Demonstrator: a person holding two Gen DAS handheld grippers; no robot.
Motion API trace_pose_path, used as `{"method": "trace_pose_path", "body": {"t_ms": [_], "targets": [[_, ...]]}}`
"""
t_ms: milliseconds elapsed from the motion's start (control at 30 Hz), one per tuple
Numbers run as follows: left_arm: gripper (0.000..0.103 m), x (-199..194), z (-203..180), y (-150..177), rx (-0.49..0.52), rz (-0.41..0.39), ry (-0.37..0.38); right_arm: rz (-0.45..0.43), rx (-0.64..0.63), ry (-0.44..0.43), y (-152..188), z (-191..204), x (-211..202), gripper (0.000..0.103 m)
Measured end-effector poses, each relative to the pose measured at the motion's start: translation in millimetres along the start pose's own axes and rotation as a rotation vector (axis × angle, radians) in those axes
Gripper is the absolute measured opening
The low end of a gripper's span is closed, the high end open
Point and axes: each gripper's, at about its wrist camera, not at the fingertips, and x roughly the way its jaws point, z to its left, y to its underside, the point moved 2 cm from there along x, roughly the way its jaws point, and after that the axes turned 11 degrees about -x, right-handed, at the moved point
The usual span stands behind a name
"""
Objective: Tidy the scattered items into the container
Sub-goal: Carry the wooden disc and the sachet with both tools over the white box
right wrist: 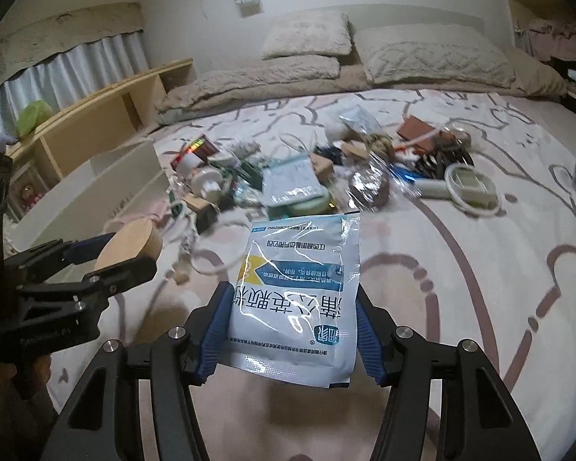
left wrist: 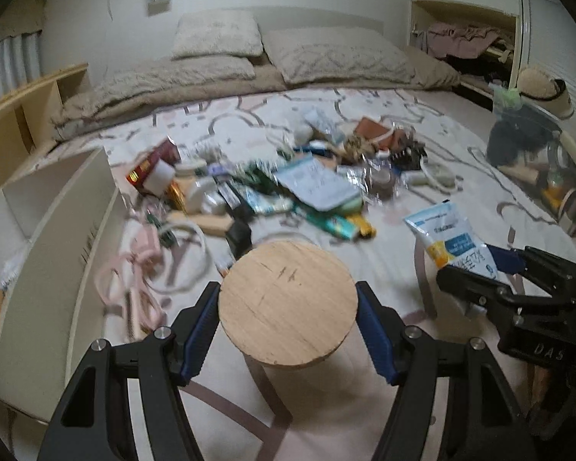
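1. Wooden round disc, pale with a few dark scratches [left wrist: 287, 303]: pinched at its two edges by the blue pads of the left gripper [left wrist: 288, 330], held clear above the bedspread.
2. Right gripper [right wrist: 292, 330]: its blue pads pinch a white and blue printed foil sachet with a yellow patch [right wrist: 297, 296] by both side edges; sachet lies flat between them, print facing up.
3. In the left wrist view the right gripper sits at the near right with the sachet sticking out toward the pile; in the right wrist view the left gripper and disc sit at the near left.
4. Pile of scattered small items [left wrist: 272, 184] — boxes, packets, tubes, cables — lies mid-bed on the pink-patterned white bedspread [right wrist: 460, 269], beyond both grippers.
5. White open box-like container with dividers [left wrist: 57, 230] stands at the left of the pile, near the bed's left edge.
6. Beige pillows [left wrist: 338, 57] at the far end, against the wall.
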Motion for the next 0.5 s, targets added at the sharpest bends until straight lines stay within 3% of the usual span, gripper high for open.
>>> {"method": "trace_pose_path", "body": {"t_ms": [233,500], "targets": [[0.068,-17,12,-29,-0.006,-0.062,-0.018,-0.042,0.023,-0.057,-33,6,-9,0.060],[0.068,-47,28,-66,-0.033,-0.169,-0.019,-0.097,-0.010,-0.065,-72,21,-21,0.060]]}}
